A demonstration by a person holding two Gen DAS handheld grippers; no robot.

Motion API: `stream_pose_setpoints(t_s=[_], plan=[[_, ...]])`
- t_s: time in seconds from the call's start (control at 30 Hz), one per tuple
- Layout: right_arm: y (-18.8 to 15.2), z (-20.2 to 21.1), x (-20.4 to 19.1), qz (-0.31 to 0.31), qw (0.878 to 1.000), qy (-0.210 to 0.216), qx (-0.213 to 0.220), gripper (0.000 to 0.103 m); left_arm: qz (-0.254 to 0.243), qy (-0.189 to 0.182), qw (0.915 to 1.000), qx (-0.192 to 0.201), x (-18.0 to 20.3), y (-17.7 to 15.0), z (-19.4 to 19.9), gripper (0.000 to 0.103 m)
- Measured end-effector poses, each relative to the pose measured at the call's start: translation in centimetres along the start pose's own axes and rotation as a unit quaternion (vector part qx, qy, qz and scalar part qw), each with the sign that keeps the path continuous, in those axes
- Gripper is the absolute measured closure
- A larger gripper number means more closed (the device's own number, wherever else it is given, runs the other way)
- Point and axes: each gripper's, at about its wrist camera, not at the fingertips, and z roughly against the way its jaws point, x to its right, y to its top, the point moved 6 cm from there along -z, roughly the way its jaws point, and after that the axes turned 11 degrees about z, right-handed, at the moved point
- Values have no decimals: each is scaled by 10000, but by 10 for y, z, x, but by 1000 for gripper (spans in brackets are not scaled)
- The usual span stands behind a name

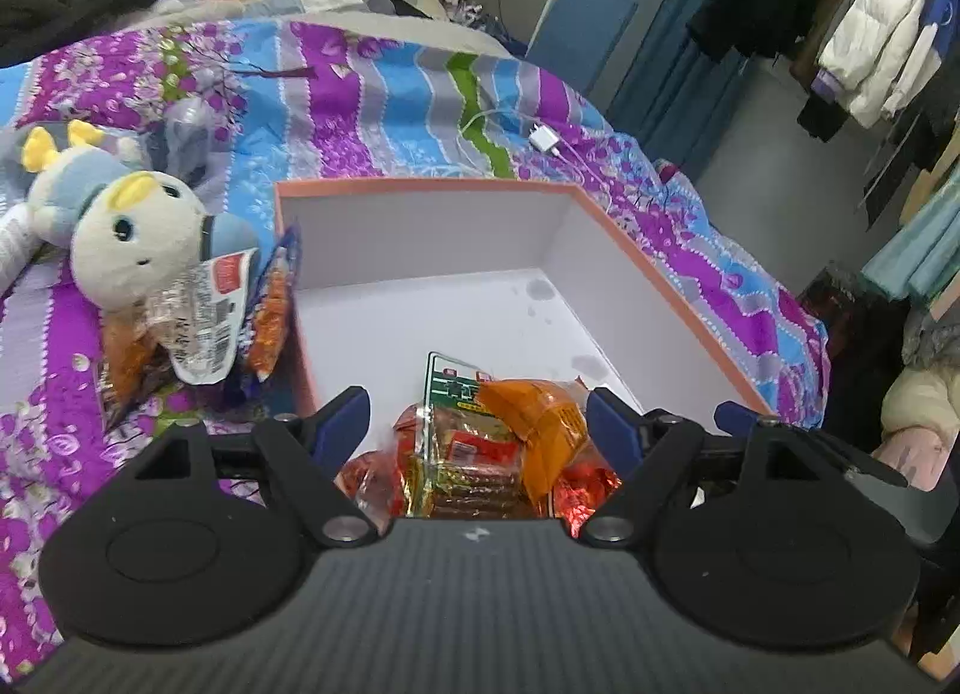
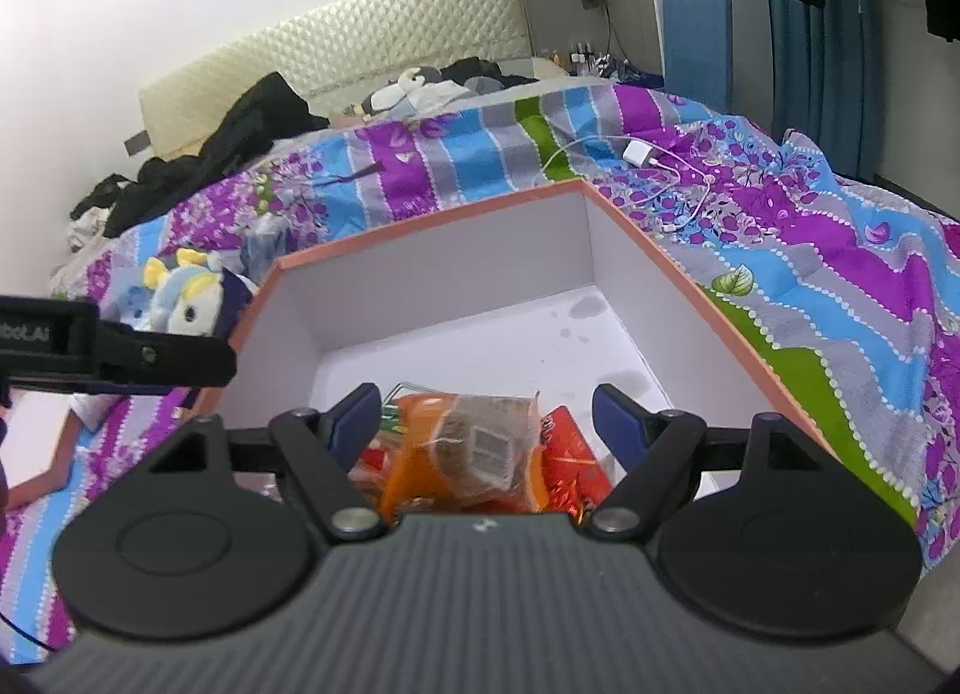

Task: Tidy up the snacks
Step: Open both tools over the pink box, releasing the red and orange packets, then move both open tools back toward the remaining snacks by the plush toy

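A white box with an orange rim (image 1: 420, 187) (image 2: 456, 208) sits on the bed. Several snack packets lie in its near part: an orange packet (image 1: 540, 412) (image 2: 462, 448), a clear pack of brown sticks (image 1: 474, 478) and red foil packets (image 2: 570, 454). More snack packets (image 1: 204, 328) lie outside the box on its left, next to a plush toy. My left gripper (image 1: 477, 418) is open above the packets in the box and holds nothing. My right gripper (image 2: 486, 415) is open above the same pile, also empty. The left gripper's side shows in the right wrist view (image 2: 120, 358).
A blue and white plush toy (image 1: 120, 226) (image 2: 180, 298) lies left of the box. A white charger and cable (image 1: 546, 138) (image 2: 639, 153) lie on the patterned quilt (image 1: 384, 105) behind the box. Dark clothes (image 2: 252, 129) lie near the headboard. Hanging clothes (image 1: 870, 21) are at right.
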Motion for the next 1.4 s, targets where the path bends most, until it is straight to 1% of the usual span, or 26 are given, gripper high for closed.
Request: stream_pose_setpoints(t_s=[0.17,0.33,0.5,0.77,0.87,0.97,1.03,1.17,1.4], plan=[[4,30,-16,28,9999,49,150,24,-37,19,9998,183,-1,-6,42,20],[9,59,-34,85,9993,139,333,24,-233,82,9987,438,2,-11,83,20],[12,81,-49,50,9985,239,495,24,-139,105,9981,584,-4,-17,116,20],[6,111,-80,217,9976,409,511,24,-45,270,9975,659,-23,-38,159,20],[4,122,-90,213,9975,417,522,24,6,256,9977,626,-27,-47,175,20],[1,132,-101,200,9971,497,532,24,-100,410,9965,727,-32,-55,193,20],[-2,138,-107,193,9969,536,538,24,15,337,9965,763,-39,-59,206,20],[-7,150,-121,263,9965,568,548,24,64,405,9956,841,-48,-71,227,20],[-27,173,-147,372,9957,651,539,24,262,376,9951,876,-65,-100,257,20]])
